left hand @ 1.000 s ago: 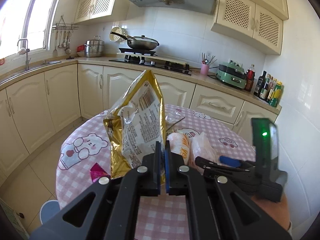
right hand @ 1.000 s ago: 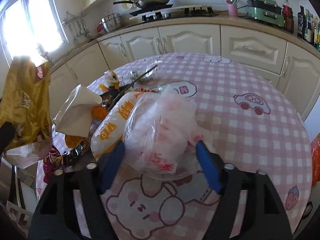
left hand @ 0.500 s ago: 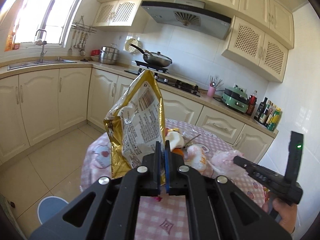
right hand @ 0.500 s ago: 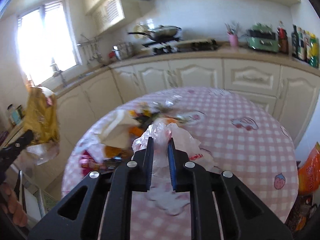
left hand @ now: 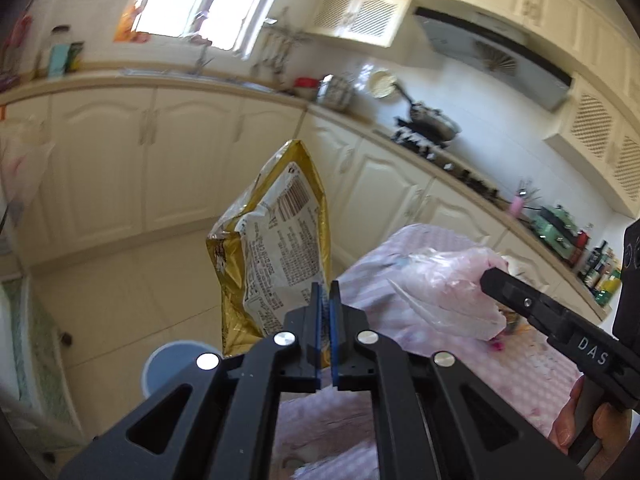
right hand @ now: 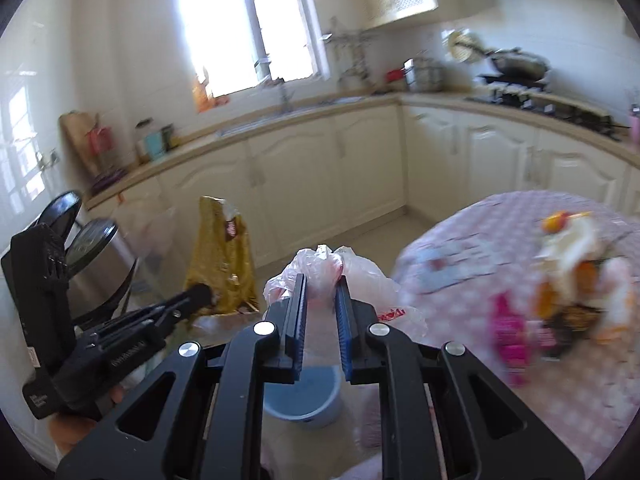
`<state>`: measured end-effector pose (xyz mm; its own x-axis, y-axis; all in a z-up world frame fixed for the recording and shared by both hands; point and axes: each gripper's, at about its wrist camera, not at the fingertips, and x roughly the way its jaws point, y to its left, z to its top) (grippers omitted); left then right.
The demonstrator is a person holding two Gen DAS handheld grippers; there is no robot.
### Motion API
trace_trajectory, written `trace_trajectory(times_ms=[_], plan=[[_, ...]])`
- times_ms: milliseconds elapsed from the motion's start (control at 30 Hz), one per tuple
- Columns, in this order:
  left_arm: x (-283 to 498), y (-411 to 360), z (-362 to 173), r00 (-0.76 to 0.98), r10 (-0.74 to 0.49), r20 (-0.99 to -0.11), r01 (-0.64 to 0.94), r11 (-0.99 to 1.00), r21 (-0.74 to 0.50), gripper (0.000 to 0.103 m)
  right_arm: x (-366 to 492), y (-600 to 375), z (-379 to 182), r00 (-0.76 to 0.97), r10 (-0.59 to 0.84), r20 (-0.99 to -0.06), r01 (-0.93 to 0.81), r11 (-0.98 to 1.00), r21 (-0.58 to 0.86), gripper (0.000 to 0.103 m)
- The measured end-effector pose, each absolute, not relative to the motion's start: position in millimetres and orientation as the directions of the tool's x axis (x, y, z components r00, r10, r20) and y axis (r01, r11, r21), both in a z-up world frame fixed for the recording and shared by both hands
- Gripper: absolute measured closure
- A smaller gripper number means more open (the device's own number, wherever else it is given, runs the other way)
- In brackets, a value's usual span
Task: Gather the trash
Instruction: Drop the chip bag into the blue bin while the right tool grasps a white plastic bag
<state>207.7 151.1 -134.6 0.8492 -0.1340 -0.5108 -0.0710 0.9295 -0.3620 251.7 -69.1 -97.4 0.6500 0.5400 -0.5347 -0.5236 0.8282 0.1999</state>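
Lifted off table [right hand: 520,240]: crinkled gold bag [left hand: 276,248], filmy plastic bag [right hand: 328,268].

We cannot make out the litter heap [right hand: 576,276] on the table's [right hand: 480,232] far right, smeared by motion blur. The gold bag's [left hand: 276,248] print is too small to read, and the blue bin [right hand: 304,396] sits half hidden behind gripper fingers.

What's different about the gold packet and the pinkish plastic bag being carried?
The gold snack packet is stiff, opaque foil with printed text, standing tall; the pinkish plastic bag is thin, see-through and crumpled into a bunch. The left tool holds the packet, the right tool the bag. Both hang clamped, off the table.
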Motion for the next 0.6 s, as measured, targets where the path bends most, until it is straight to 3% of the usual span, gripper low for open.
trace_trajectory(times_ms=[233, 433, 600], plan=[[242, 224, -220, 0.738, -0.106, -0.666, -0.213, 0.901, -0.379, 0.100, 294, 32, -185, 0.472, 0.558, -0.682, -0.562, 0.787, 0.255, 0.090], [283, 266, -287, 0.660, -0.108, -0.743, -0.294, 0.873, -0.388, 0.097, 328, 83, -249, 0.381, 0.511, -0.771, -0.547, 0.796, 0.258, 0.090], [301, 297, -340, 0.616, -0.111, -0.780, -0.360, 0.840, -0.405, 0.065, 343, 105, -284, 0.340, 0.473, -0.813, -0.535, 0.808, 0.247, 0.090]])
